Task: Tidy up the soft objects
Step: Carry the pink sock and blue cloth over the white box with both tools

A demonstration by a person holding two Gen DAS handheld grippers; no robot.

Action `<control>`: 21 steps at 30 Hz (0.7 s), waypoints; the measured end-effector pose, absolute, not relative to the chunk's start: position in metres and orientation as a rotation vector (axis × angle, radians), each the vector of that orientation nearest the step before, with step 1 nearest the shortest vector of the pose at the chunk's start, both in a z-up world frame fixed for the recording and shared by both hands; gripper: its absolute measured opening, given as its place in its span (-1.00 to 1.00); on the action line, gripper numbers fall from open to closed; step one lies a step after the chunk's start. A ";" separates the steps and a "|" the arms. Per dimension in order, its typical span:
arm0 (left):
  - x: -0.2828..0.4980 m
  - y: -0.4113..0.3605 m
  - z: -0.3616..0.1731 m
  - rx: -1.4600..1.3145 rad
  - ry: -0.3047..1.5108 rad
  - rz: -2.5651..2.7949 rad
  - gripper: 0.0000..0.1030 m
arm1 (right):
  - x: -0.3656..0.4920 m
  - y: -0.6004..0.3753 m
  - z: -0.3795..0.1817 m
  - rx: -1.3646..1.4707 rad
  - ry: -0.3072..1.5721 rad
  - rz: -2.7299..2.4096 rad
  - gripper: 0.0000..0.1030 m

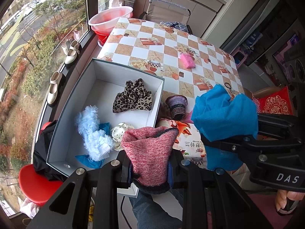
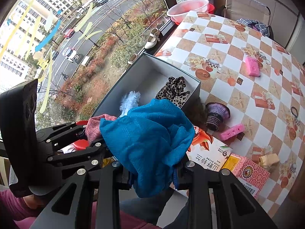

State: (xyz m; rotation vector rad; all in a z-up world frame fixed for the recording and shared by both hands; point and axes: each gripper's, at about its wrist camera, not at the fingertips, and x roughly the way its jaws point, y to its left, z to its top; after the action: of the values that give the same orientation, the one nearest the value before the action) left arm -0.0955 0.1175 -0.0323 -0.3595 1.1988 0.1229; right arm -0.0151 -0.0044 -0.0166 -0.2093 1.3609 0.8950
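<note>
The left gripper (image 1: 150, 171) is clamping a pink knitted piece (image 1: 150, 150) between its fingers, holding it over the near corner of the white box (image 1: 122, 70), which is sitting at the window-side edge of the checkered table (image 1: 171, 43). The right gripper (image 2: 152, 173) is pinching a bunched blue mesh cloth (image 2: 150, 139), hanging it just beside the box above a printed carton (image 2: 209, 152). Inside the box, a leopard-print scrunchie (image 1: 133, 97), a fluffy light-blue piece (image 1: 93, 131) and a cream dotted scrunchie (image 1: 119, 135) are lying apart. A purple crocheted cup (image 1: 176, 106) is standing on the table just outside the box wall, and a pink sponge (image 1: 187, 61) is lying farther off.
</note>
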 end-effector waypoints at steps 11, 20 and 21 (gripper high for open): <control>-0.101 0.117 -0.039 -0.384 1.192 0.137 -0.44 | -0.017 -0.001 -0.019 -0.209 1.362 0.896 -0.41; -0.111 0.146 -0.048 -0.437 1.189 0.218 -0.43 | -0.012 0.008 -0.025 -0.227 1.396 0.897 -0.41; -0.112 0.150 -0.049 -0.444 1.190 0.228 -0.43 | -0.012 0.011 -0.026 -0.235 1.398 0.901 -0.41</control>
State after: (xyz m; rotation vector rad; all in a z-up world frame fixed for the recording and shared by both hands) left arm -0.1124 0.1503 -0.0492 -0.4437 1.1900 0.2283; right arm -0.0123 0.0106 -0.0256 -0.2353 1.3976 0.9008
